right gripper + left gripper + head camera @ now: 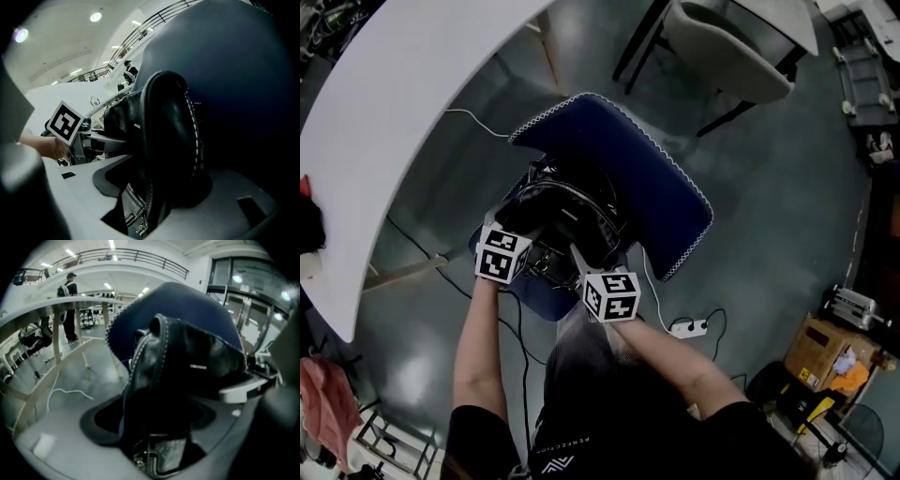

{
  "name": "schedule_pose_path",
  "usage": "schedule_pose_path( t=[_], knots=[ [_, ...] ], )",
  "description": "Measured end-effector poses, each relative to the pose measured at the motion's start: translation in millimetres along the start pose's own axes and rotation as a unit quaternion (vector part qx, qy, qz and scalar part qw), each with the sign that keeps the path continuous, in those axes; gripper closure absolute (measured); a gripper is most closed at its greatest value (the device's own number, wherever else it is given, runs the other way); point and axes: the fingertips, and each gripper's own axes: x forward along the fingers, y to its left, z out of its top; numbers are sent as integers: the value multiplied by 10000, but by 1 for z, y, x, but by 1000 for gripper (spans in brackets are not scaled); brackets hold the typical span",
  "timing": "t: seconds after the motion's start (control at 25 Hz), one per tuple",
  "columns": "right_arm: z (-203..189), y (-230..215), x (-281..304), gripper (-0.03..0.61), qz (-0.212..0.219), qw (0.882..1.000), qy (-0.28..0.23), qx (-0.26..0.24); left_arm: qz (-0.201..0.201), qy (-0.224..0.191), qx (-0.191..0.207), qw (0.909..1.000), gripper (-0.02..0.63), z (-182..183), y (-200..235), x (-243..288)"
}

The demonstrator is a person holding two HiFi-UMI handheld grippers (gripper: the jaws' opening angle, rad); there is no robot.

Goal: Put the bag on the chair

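Note:
A black leather bag (567, 220) rests on the seat of a dark blue chair (652, 178) and leans against its backrest. My left gripper (528, 248) is at the bag's left end and my right gripper (584, 262) at its near right end. In the left gripper view the bag (187, 362) fills the gap between the wide jaws of the left gripper (154, 427), and the pads do not visibly press on it. In the right gripper view the bag's stitched edge (164, 131) runs between the spread jaws of the right gripper (154, 192), with the chair back (234, 93) behind it.
A curved white table (394, 122) stands to the left of the chair. A beige chair (731, 52) is at the top, and a power strip (689, 328) with cables lies on the floor. A cardboard box (825, 352) sits at the lower right. A person (70, 301) stands far off.

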Motion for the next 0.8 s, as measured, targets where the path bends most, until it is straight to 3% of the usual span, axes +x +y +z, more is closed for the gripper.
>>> schedule_pose_path(
  t=[0.44,0.8],
  knots=[
    [-1,0,-25,322,62,9999,132,15,351,-56,-295,9989,230,-8,3,-21],
    [2,-5,-59,328,132,9998,167,-19,618,-533,-695,9942,235,-4,-10,-57]
  ],
)
